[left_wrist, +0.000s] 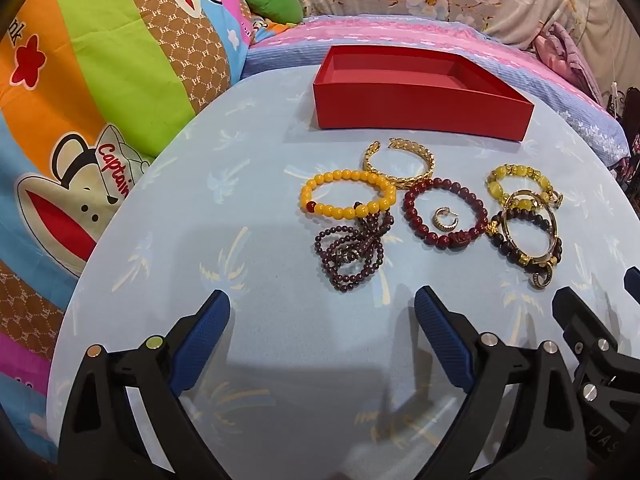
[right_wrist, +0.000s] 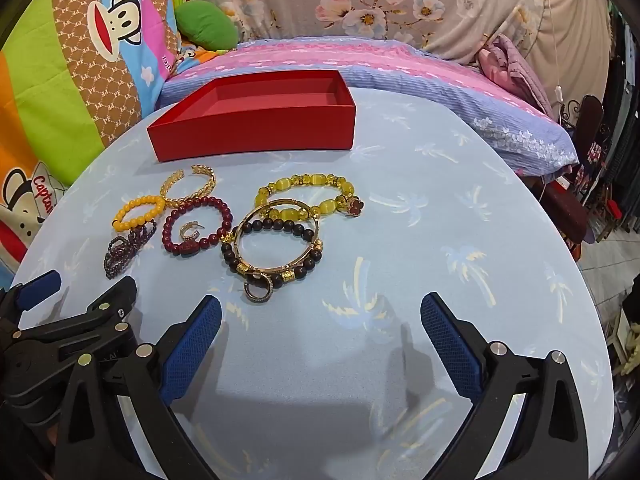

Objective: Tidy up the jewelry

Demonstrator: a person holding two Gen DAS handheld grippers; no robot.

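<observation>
An empty red box [left_wrist: 420, 108] [right_wrist: 256, 136] sits at the back of a round table. In front of it lie a yellow bead bracelet [left_wrist: 347, 197] [right_wrist: 138, 212], a gold cuff [left_wrist: 398, 164] [right_wrist: 188, 188], a dark red bead bracelet [left_wrist: 444, 216] [right_wrist: 196, 226] with a small ring [left_wrist: 443, 218] inside, a purple bead strand [left_wrist: 352, 254] [right_wrist: 128, 246], a yellow-green bracelet [right_wrist: 308, 196] and a dark bead bracelet under a gold bangle [right_wrist: 276, 248]. My left gripper [left_wrist: 322, 340] and right gripper [right_wrist: 320, 344] are open and empty, just short of the jewelry.
The table wears a light blue palm-print cloth [right_wrist: 420, 208]. Colourful cartoon bedding [left_wrist: 100, 80] lies left, a pink and blue quilt [right_wrist: 360, 64] behind. Dark furniture [right_wrist: 592, 184] stands at the right.
</observation>
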